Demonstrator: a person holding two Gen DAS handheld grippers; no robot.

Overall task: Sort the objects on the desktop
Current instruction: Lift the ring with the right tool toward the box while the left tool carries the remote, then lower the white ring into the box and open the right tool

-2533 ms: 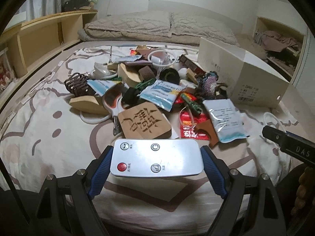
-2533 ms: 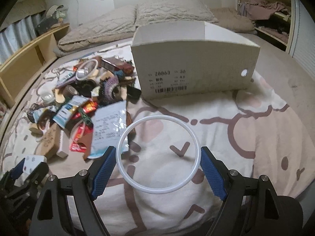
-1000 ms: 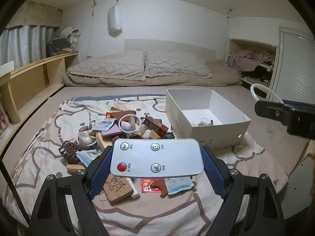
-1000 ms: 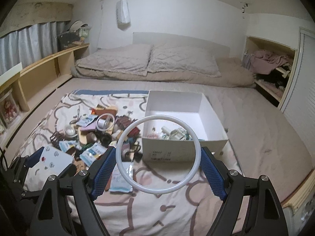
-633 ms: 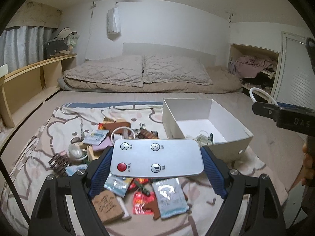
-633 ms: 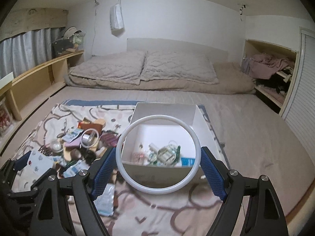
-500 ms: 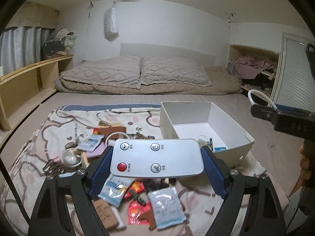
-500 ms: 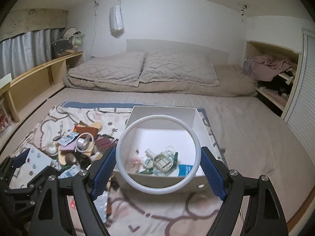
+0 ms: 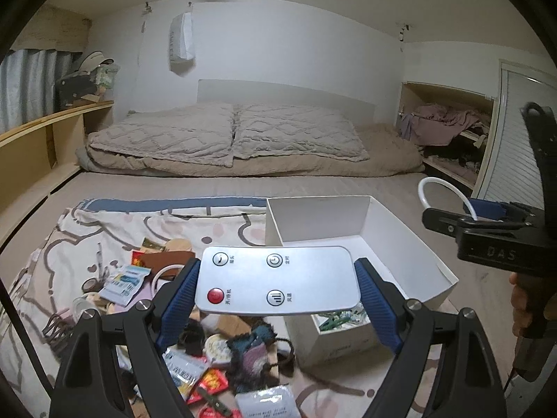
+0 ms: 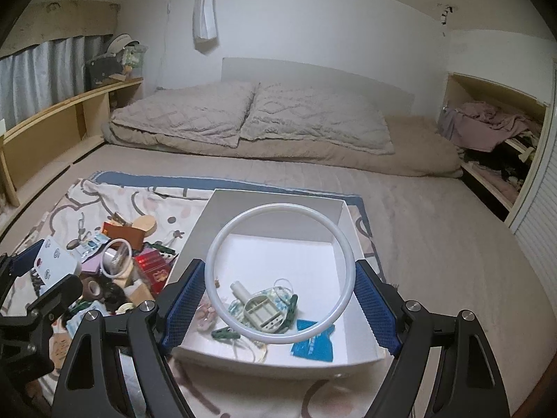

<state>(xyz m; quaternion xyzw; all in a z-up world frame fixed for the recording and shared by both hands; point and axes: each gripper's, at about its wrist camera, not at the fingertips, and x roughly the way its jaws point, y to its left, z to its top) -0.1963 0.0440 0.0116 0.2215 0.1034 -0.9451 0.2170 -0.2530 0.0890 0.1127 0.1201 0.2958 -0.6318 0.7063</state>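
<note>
Both loads have travelled from above the clutter to the white box [image 10: 351, 240] within the last moments. Your left gripper [image 9: 278, 287] stays clamped on the silver remote [image 9: 278, 280], its blue pads pressing both short ends. The remote now hangs over the box's near-left corner, where a second ago it was over the pile of clutter [image 9: 222, 351] on the patterned blanket [image 9: 69, 244]. Your right gripper [image 10: 280, 297] stays clamped on the white ring [image 10: 216, 254], which now frames the box interior and the small items [image 10: 264, 308] already lying there. Judgement: both items are positioned for release; only the drop remains.
</note>
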